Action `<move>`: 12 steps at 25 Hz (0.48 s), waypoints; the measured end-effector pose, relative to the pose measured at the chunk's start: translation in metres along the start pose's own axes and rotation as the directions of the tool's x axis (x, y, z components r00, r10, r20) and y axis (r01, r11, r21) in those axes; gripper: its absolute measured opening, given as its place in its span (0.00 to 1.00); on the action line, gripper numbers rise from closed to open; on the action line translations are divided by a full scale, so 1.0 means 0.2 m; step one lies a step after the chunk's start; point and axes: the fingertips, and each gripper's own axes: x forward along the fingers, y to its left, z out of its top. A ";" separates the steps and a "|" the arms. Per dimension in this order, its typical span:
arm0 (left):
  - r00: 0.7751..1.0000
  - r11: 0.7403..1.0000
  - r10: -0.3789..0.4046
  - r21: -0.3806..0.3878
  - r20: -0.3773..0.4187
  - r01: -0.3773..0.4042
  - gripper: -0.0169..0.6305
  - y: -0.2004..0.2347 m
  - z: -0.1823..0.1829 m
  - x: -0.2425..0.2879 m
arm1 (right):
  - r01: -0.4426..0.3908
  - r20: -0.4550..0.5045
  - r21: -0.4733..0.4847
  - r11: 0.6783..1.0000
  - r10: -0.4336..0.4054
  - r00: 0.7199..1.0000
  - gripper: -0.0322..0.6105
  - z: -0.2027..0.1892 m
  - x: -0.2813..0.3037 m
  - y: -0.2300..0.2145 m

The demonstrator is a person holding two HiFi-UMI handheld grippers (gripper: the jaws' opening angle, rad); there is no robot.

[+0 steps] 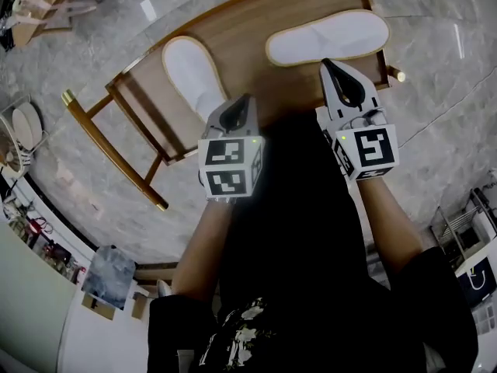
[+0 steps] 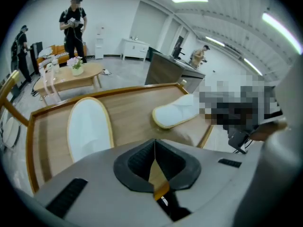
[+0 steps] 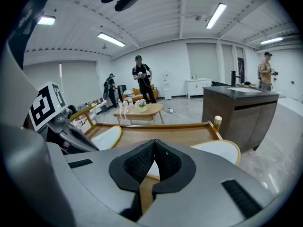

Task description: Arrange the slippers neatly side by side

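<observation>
Two white slippers with tan edging lie on a wooden bench (image 1: 256,22). The left slipper (image 1: 194,76) lies lengthwise. The right slipper (image 1: 326,37) lies crosswise, angled away from the other, with a wide gap of bare wood between them. My left gripper (image 1: 247,99) hovers just right of the left slipper's near end, shut and empty. My right gripper (image 1: 326,62) hangs just in front of the right slipper's near edge, also shut and empty. The left gripper view shows both slippers (image 2: 90,126) (image 2: 177,110) beyond the closed jaws. In the right gripper view the slippers (image 3: 105,137) (image 3: 218,151) flank its closed jaws.
The bench has raised wooden rails and brass-tipped legs (image 1: 68,97) on a grey marble floor (image 1: 85,169). Beyond it stand a low coffee table (image 2: 71,77) with flowers and a dark counter (image 3: 239,108). Several people stand in the background.
</observation>
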 end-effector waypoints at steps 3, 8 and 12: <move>0.999 0.996 -0.049 0.069 -0.023 0.050 0.03 -0.10 0.06 0.08 | 0.053 -0.021 0.079 0.995 -0.052 0.998 0.05 -0.07 -0.01 -0.10; 0.997 0.991 -0.070 0.110 -0.023 0.072 0.04 -0.17 0.18 0.20 | 0.106 -0.033 0.171 0.979 -0.102 0.994 0.25 -0.12 0.00 -0.23; 0.998 0.993 -0.059 0.106 -0.013 0.060 0.16 -0.15 0.30 0.28 | 0.126 -0.050 0.202 0.971 -0.119 0.992 0.26 -0.16 0.05 -0.28</move>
